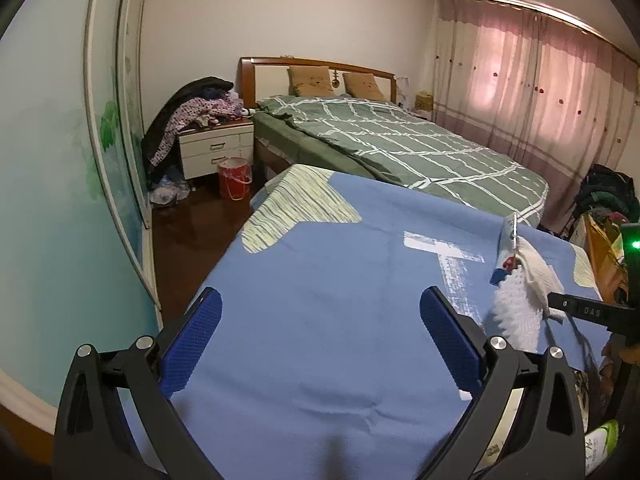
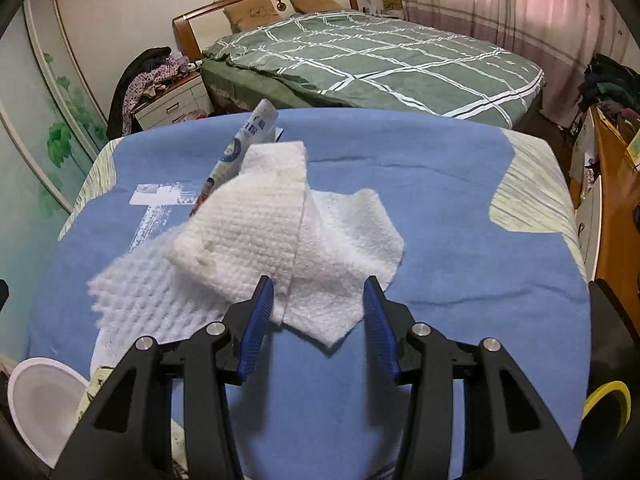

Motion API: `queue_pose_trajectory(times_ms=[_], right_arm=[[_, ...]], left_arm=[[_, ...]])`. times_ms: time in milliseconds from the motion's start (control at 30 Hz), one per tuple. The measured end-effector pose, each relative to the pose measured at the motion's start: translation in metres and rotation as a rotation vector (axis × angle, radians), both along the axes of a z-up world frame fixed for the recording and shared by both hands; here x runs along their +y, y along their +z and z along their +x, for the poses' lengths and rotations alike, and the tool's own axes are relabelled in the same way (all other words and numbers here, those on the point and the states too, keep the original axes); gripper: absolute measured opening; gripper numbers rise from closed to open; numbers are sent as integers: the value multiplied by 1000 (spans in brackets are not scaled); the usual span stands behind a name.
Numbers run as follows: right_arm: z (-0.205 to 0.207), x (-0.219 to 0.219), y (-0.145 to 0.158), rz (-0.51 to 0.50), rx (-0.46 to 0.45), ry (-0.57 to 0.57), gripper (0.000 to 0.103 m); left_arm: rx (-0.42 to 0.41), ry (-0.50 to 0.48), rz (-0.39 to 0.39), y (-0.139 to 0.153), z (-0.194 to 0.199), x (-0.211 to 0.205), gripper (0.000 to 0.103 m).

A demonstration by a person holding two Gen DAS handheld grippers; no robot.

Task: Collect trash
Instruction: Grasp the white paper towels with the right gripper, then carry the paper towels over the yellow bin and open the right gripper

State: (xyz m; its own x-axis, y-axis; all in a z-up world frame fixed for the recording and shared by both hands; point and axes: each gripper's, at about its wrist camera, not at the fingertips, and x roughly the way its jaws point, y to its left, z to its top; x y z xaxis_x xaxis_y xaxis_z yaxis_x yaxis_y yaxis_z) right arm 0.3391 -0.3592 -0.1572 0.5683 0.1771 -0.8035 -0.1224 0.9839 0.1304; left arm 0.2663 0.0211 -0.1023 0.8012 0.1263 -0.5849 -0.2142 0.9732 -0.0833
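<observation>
R gripper (image 2: 318, 312), black frame w/ blue ribbed pads, clamped on a crumpled white waffle-texture paper towel (image 2: 256, 236); towel bunched betw. the pads and lifted off the blue cloth-covered table (image 2: 460, 248), one flap hanging lower L. A crushed white printed tube/wrapper w/ blue-red graphics (image 2: 240, 148) sticks up behind the towel, touching it; can't tell if it's gripped too. From L wrist cam same bundle shows at the table's R side: towel (image 1: 524, 280) w/ wrapper (image 1: 507, 248) above it.

L gripper (image 1: 322, 336) jaws wide apart, nothing betw. them, hovering over bare blue cloth near the front edge.

White round plastic lid/plate (image 2: 36, 396) at lower L corner in R wrist cam, off the table edge. Bkgd: bed w/ green checked duvet (image 1: 400, 140), red bucket (image 1: 234, 178) on the floor by white nightstand (image 1: 216, 148), pink curtains (image 1: 532, 80).
</observation>
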Motion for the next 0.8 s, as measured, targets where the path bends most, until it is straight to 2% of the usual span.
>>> queue_pose_trajectory(times_ms=[33,67,100,133,200,333,600,800], right_arm=[[1,1,-1,-6,0,2,45],[1,2,-2,-15,-2,5,39],[1,4,-2,-33,-5,10,19],[1,7,-3,-48,-3,21,9],[-2,9,-3,-62,-11,22,3],[-12,11,13,-69,-75,26,2],[-45,-2,73,-23,-245,-6,2],[-72,-24,109,13,-319,-61,2]], left_arm=[[-3,6,1,0,1,0,98],[-4,12,1,1,0,2,98],[-2,18,2,0,0,2,98],[1,19,0,1,1,3,98],[13,18,-1,-2,3,2,98],[21,16,3,-4,5,2,98],[34,16,-5,-7,8,5,98],[37,7,-2,-8,7,3,98]])
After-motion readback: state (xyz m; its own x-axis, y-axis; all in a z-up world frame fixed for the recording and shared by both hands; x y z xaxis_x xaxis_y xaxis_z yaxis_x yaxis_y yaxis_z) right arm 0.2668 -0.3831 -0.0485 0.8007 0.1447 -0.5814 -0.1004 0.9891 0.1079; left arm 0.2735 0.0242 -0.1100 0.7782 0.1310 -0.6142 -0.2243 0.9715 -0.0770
